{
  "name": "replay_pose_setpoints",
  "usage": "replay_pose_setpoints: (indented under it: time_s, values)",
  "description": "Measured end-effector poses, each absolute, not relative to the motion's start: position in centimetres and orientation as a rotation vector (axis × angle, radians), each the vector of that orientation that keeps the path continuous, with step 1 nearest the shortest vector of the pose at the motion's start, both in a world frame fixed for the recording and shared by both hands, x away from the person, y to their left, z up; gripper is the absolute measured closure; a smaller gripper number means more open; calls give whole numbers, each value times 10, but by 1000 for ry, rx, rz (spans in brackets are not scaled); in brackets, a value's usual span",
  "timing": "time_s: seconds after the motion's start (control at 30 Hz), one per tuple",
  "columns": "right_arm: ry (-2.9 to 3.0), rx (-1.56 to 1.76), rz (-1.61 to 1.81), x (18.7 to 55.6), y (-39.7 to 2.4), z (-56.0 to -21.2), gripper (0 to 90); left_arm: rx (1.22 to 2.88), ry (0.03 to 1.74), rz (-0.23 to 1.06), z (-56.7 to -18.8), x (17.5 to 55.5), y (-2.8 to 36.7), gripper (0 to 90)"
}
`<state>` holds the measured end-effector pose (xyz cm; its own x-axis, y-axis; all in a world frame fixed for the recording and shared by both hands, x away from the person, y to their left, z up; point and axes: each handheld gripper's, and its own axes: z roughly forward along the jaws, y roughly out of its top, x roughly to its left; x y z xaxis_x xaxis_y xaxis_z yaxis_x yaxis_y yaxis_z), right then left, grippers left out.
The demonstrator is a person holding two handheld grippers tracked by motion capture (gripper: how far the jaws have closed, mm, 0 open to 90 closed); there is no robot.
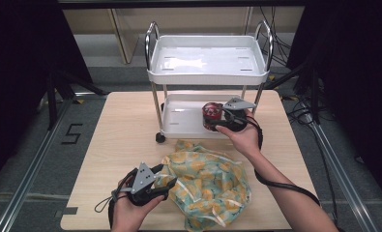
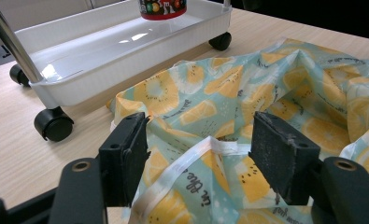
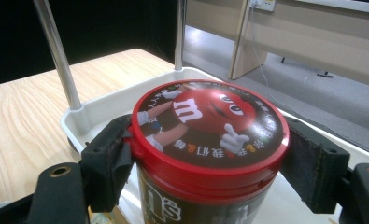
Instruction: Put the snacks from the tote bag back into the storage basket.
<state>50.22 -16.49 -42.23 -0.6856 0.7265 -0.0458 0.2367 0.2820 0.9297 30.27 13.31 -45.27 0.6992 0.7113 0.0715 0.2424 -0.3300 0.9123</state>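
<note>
Gripping a candy tub [image 3: 209,140], the right gripper [image 3: 205,158] holds it in the cart's lower tray [image 3: 93,116].

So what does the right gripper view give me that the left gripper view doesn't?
Right gripper view alone: the red printed lid of the candy jar, with the right gripper closed around the jar just under it.

Left gripper view alone: the lemon-print cloth with its white strap lying between the open left gripper, plus the cart's black castors.

Both: the white lower tray, a chrome cart post and the wooden table.
</note>
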Motion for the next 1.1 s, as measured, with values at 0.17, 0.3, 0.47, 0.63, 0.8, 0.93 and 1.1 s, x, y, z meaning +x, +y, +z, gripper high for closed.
replay_pose_setpoints:
  time_s: [0.17, 0.3, 0.47, 0.63, 0.8, 0.93, 1.1]
  values:
    - [2096, 894, 1421, 500, -163, -421, 259, 1885, 763, 569, -454, 302, 132, 361]
    - [2108, 895, 1410, 502, -162, -422, 258, 1894, 742, 581, -453, 303, 133, 360]
    - [2092, 866, 1403, 505, -162, -425, 259, 1882, 765, 570, -454, 302, 133, 361]
    - [2091, 851, 1383, 507, -163, -425, 258, 1879, 762, 574, -453, 302, 133, 361]
    - [2092, 906, 1416, 504, -160, -426, 259, 1879, 762, 569, -454, 302, 134, 361]
    - [2099, 828, 1401, 510, -162, -428, 258, 1879, 760, 571, -453, 302, 134, 361]
    - [2098, 863, 1378, 509, -163, -429, 258, 1883, 758, 573, -453, 302, 134, 361]
